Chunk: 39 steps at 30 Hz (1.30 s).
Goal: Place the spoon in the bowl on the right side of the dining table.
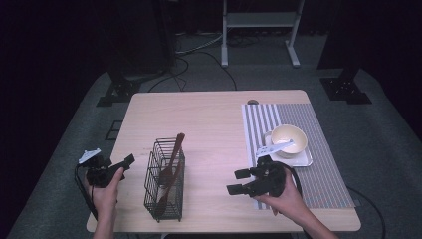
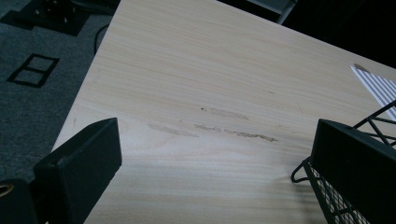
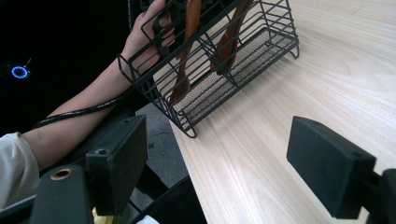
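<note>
The black wire basket (image 1: 164,180) with brown wooden utensils (image 1: 170,167) stands between both wide-open, empty grippers, left gripper (image 1: 117,168) and right gripper (image 1: 240,181). Better approach one utensil handle slowly from above.

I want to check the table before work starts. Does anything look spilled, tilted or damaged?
Nothing is spilled or toppled. The wire basket stands upright with the wooden utensils leaning inside. The table has a few scuff marks.

A light wooden desk (image 1: 209,114) stands on grey carpet (image 1: 278,74) in a dim room, with black cables (image 1: 199,55), a white metal frame (image 1: 259,20) and black stand feet (image 1: 346,87) behind it.
</note>
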Each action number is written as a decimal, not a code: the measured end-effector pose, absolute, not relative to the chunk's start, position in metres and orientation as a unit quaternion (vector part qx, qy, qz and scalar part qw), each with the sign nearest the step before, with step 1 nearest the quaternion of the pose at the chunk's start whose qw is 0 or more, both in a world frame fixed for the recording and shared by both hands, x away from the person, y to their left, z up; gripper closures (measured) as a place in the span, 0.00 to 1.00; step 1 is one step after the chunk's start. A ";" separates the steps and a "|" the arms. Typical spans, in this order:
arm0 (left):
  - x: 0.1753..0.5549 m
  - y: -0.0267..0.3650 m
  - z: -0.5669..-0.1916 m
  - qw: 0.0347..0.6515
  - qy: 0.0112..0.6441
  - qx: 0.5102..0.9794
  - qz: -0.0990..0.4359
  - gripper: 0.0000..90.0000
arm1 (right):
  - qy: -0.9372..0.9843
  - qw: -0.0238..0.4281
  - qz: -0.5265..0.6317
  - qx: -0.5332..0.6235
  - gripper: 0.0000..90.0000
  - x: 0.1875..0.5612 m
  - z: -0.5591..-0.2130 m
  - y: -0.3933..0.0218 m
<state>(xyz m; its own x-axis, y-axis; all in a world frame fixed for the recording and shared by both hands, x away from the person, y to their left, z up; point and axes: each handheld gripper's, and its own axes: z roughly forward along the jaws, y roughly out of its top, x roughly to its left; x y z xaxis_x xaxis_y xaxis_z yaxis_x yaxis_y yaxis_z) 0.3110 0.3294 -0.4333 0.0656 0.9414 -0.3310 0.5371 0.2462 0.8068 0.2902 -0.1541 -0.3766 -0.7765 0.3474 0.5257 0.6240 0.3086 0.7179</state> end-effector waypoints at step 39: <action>0.311 0.329 -0.432 0.457 0.644 0.573 0.221 0.01 | -0.817 0.156 -0.481 -0.279 0.21 0.306 -0.358 -0.106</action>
